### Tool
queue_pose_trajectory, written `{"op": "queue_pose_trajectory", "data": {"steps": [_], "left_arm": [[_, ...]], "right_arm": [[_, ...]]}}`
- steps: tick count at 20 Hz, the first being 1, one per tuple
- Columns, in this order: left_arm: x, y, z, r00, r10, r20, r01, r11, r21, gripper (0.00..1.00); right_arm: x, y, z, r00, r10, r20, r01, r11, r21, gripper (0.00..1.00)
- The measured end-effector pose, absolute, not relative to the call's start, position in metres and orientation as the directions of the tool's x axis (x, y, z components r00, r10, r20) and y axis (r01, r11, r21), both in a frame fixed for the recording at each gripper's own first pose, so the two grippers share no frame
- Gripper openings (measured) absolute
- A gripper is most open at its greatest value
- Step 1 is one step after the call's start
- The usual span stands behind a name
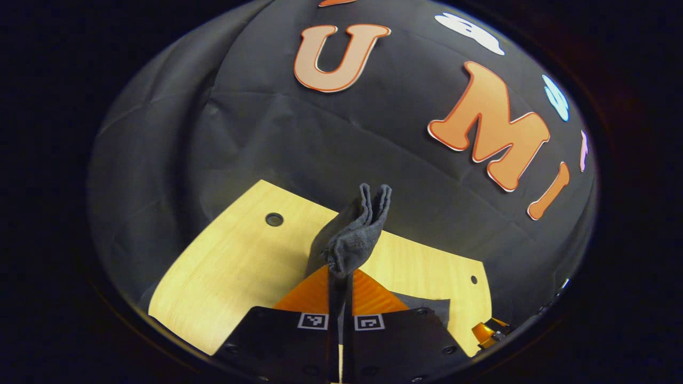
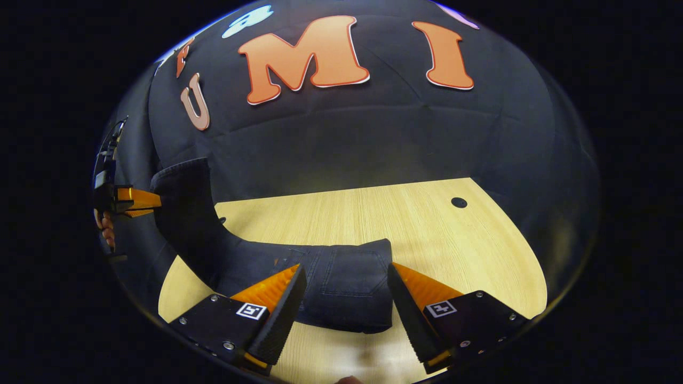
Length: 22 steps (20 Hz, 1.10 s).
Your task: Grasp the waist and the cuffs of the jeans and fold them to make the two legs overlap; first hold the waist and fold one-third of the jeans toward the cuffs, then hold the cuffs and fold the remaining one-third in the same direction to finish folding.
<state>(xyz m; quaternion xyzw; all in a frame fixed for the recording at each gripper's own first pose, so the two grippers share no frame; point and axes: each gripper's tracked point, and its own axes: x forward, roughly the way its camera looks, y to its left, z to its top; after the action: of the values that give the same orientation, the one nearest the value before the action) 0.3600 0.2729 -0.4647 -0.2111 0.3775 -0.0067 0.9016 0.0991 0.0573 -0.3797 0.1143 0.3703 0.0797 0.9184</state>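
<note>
In the left gripper view we see our left gripper (image 1: 340, 277) closed tight on the jeans (image 1: 352, 234), its 2 fingers pressed together with a bunched fold of dark denim pinched between them and standing up past the tips, above the table (image 1: 235, 266). A flat bit of denim lies on the table just right of the fingers, and near that view's right edge we catch a small part of the other gripper. In the right gripper view our right gripper (image 2: 347, 298) stands wide open, its 2 fingers spread to either side of the jeans (image 2: 347, 282) without pressing them; we cannot tell whether the tips touch the cloth. This view gives what the other does not: the jeans lie across the table (image 2: 427, 234) toward its near edge, pocket side up, and from there the denim rises in a curve toward the far left, where the left gripper (image 2: 152, 201), held by a hand (image 2: 106, 226), grips the lifted end off the table's left side.
</note>
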Motion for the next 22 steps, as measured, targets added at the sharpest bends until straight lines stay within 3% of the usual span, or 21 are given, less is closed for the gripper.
{"op": "queue_pose_trajectory", "data": {"steps": [22], "left_arm": [[0.365,0.023,-0.472,0.582,-0.331,-0.743,0.143,0.941,-0.308,0.03]], "right_arm": [[0.113,-0.035,-0.398,0.743,0.186,-0.643,0.012,0.957,0.291,0.94]]}}
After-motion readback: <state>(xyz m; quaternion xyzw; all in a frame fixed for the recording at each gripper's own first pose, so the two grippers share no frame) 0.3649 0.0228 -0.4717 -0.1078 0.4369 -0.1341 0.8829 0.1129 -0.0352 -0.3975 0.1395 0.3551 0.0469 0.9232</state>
